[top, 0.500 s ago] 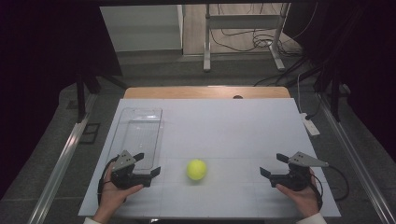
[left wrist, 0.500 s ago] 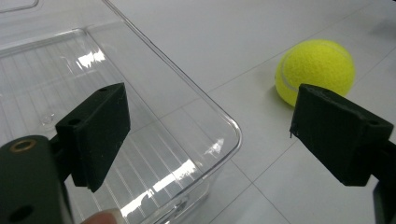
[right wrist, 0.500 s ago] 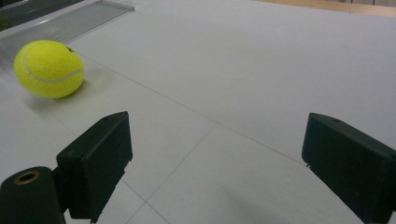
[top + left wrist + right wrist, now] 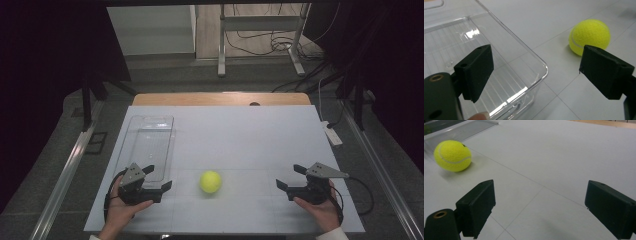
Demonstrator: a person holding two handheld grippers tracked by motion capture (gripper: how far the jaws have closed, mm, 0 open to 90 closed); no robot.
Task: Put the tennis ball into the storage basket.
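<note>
Nothing has shifted since a moment ago: the fuzzy yellow tennis ball (image 4: 210,181) is sitting on the white table (image 4: 250,135) beside the clear plastic tray (image 4: 150,142), between the left gripper (image 4: 159,178) and right gripper (image 4: 289,178) (both released, empty), so the pickup is not yet beginning.

High view overhead, facing forward-down; gripper views low, close above table (image 4: 250,130); all share tennis ball (image 4: 210,181).

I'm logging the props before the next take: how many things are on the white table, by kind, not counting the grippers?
Tennis ball: 1
Clear plastic tray: 1
Total: 2
</note>
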